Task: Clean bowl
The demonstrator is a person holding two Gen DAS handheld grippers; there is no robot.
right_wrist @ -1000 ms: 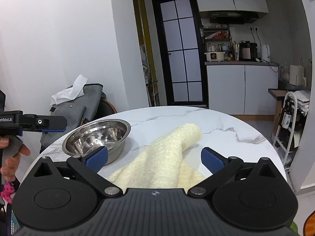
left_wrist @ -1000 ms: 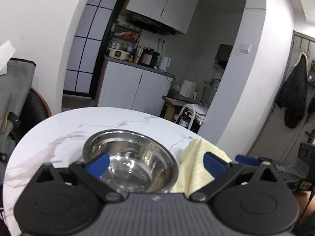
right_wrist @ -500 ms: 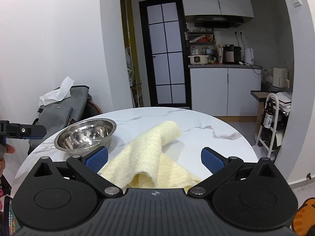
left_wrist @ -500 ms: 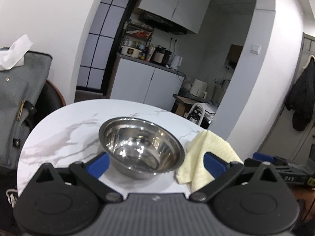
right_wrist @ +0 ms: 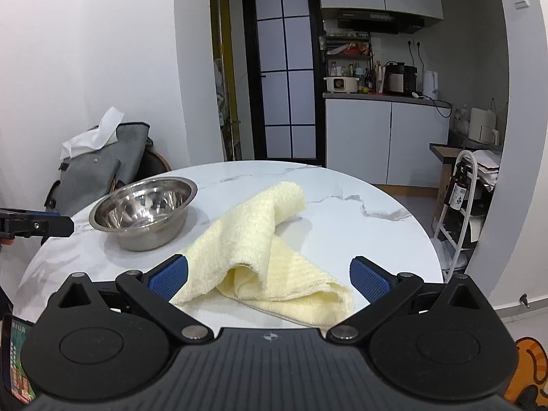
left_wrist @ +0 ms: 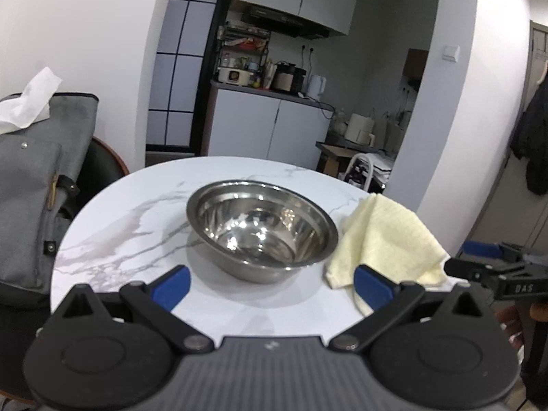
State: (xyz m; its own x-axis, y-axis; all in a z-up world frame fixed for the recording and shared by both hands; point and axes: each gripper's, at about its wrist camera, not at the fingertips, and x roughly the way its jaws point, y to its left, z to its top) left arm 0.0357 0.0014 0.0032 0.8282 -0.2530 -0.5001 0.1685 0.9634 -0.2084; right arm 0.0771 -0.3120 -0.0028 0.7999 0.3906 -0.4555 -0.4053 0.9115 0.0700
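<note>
Table: a round white marble table carries everything you need; no desk here, so read places off its rim.
Bowl: your stainless steel bowl sits upright on the table's left part as the right wrist camera sees it, near the left edge. In the left wrist view it lies dead ahead of you, close to the near rim. Its inside looks shiny; whether it is wet or dirty cannot be told.
Cloth: a pale yellow cloth lies crumpled and folded over itself on the table, just right of the bowl. In the left wrist view its edge comes right up beside the bowl's rim; touching or not cannot be told.
Left gripper: your left gripper hovers at the near edge, jaws spread wide, nothing between the blue pads but open air in front of the bowl.
Right gripper: your right gripper hangs over the near edge with its jaws wide apart, the cloth's near folds lying between the fingers without being pinched.
Surroundings: a grey bag with white tissue poking out stands beyond the table's left edge; white kitchen cabinets stand behind the far edge.
</note>
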